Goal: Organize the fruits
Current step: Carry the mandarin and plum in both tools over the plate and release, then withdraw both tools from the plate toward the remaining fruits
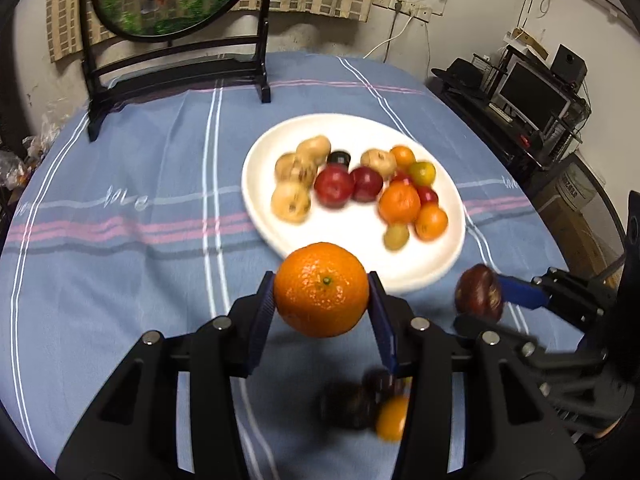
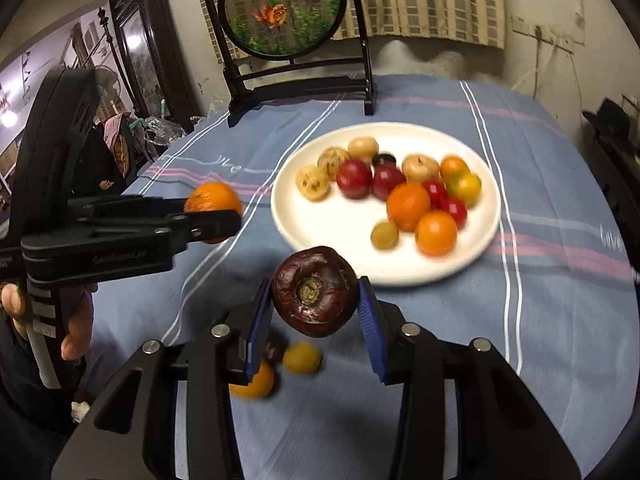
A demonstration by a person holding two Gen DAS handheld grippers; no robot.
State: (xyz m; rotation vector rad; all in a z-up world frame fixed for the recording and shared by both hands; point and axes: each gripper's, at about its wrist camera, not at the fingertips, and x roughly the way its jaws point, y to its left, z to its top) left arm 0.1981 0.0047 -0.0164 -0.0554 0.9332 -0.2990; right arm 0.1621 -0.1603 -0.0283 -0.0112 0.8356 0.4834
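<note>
A large round orange is clamped between the blue-padded fingers of the left gripper and held above the blue striped tablecloth, just short of the round white plate. A dark purple, glossy mangosteen is gripped likewise in the right gripper, near the plate's front rim. Pale brown, red and orange fruits are grouped by kind on the plate. A small yellow fruit lies on the cloth below the right gripper.
</note>
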